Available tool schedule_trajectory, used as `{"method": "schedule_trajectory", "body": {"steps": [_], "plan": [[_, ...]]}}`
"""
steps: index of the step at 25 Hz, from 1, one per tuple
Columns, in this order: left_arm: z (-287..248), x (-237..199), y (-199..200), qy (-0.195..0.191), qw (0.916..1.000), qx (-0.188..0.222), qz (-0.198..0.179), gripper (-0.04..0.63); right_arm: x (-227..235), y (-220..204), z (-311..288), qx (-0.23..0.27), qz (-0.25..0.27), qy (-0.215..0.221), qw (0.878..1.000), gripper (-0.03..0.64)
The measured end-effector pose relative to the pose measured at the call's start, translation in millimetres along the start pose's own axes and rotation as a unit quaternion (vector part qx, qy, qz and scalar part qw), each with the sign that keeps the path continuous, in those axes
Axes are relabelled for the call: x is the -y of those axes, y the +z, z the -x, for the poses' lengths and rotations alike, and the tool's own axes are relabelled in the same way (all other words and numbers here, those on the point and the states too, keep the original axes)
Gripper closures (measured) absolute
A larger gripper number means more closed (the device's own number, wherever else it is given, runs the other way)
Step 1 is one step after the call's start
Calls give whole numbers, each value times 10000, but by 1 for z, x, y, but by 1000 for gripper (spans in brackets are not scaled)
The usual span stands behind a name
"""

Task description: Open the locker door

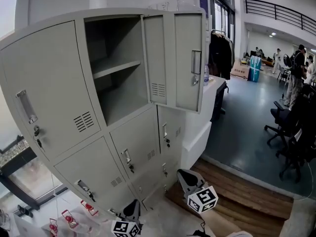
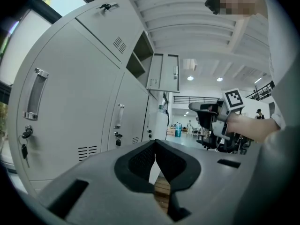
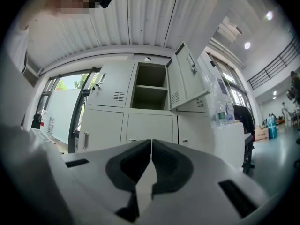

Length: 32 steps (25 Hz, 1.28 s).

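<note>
So afaict the job's basically done: the locker door (image 1: 175,58) of the top middle compartment (image 1: 123,95) is swung wide open. It hangs out to the right w/ its handle (image 1: 196,62) facing the room, and you can see the shelf (image 1: 116,69) inside, nothing on it that I can spot. The other doors (image 1: 49,102) on the locker cabinet (image 1: 123,147) all look shut, w/ keys (image 2: 23,150) dangling from a couple of locks. Left gripper (image 2: 154,146) has its jaws pressed together w/ nothing between them. Same deal for the right gripper (image 3: 151,146): closed up and empty. Both are held low in front of the cabinet, well apart from the open door, not touching anything. IMO nothing's really left for the task itself, unless the door has to go even wider, which I doubt.
</note>
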<state>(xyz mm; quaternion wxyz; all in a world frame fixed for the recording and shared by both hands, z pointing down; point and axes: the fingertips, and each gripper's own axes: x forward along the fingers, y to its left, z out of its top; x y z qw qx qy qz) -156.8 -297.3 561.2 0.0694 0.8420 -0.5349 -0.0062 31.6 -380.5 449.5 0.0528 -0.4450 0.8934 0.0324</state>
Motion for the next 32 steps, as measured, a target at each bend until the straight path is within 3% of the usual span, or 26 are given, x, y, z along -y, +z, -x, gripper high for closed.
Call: {"method": "schedule_trajectory", "body": {"steps": [12,32], "plan": [[1,0,-2,131,9998,95,-109,584,-37,-67,25,-493,-244,32,9985,601],[1,1,0,164,9997,98,-120,586,-37,-70,24,-482,-331,7,9983,601]]}}
